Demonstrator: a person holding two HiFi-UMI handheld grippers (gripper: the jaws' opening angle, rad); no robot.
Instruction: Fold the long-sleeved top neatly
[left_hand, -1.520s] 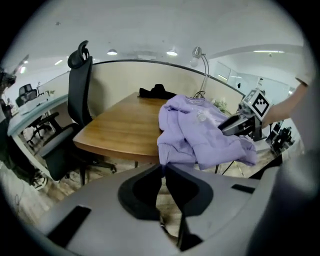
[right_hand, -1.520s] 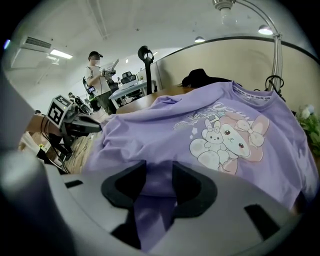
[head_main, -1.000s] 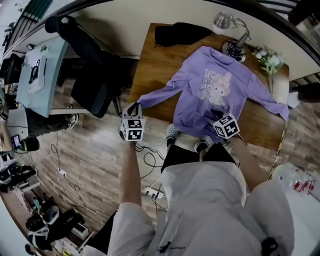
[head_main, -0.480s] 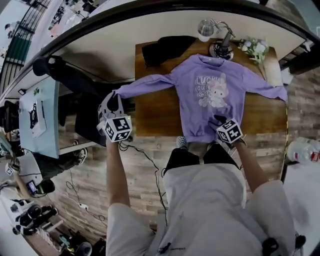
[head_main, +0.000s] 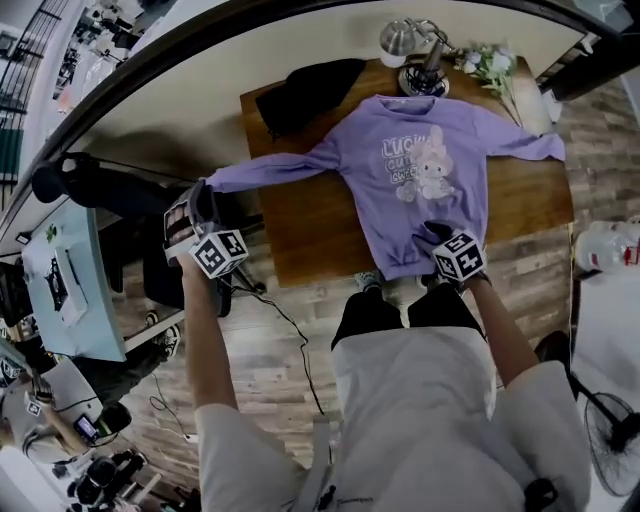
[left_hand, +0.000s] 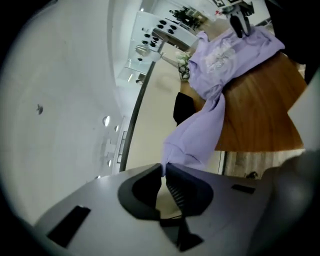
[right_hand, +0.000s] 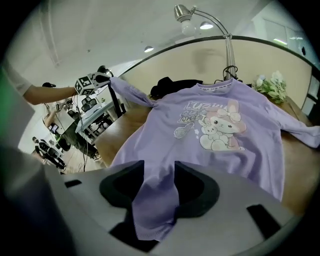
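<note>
The wooden table carries the purple long-sleeved top, spread flat with its print up and its collar toward the far edge, near a lamp and some flowers. A second ago the left sleeve slanted down toward the table's near left corner. It now stretches sideways, taut, past the table's left edge, with its cuff in the air. The body of the top and the right sleeve lie much as they did.

The person's left arm reaches far out to the left, almost straight. The left gripper is rolled onto its side, and its jaws are nearly together, pinching the cuff of the left sleeve. The right arm is bent close in front of the body. The right gripper tilts down at the table's near edge, its jaws partway apart and clamped on a bunched fold of the hem.
</note>
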